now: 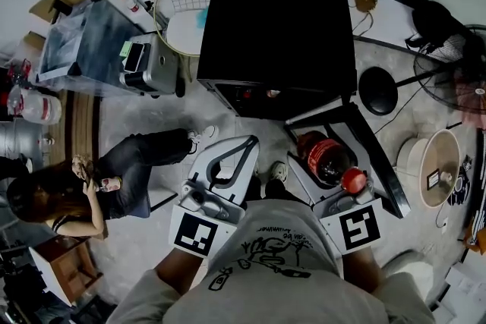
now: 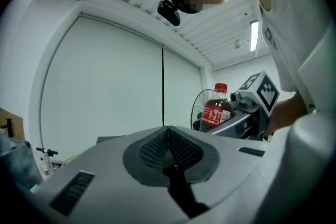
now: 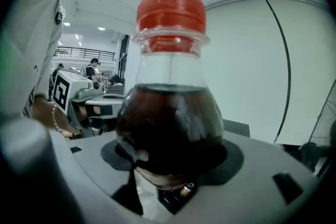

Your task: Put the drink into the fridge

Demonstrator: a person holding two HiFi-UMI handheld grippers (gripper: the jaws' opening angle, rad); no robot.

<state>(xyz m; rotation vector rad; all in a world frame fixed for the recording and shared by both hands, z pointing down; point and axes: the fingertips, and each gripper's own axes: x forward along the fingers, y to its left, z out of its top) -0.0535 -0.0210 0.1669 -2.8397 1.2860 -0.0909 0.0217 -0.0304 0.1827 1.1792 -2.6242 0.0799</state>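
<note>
Right gripper [image 1: 325, 167] clamps its jaws around the cola bottle [image 3: 170, 128], red cap up, liquid dark. The bottle hangs at five o'clock from the black mini fridge [image 1: 277, 34], just beside its open door [image 1: 372, 155]. Left gripper [image 2: 168, 134], at seven o'clock, has jaws pressed together, holding nothing.

The drink [image 3: 170, 113], a clear plastic bottle of dark cola with a red cap and red label, is standing upright, clamped in the right gripper's [image 3: 173, 176] jaws, right in front of the fridge [image 1: 277, 42]. That's a small black box sitting on the floor, its door [image 1: 364, 155] hanging open beside the bottle.
</note>
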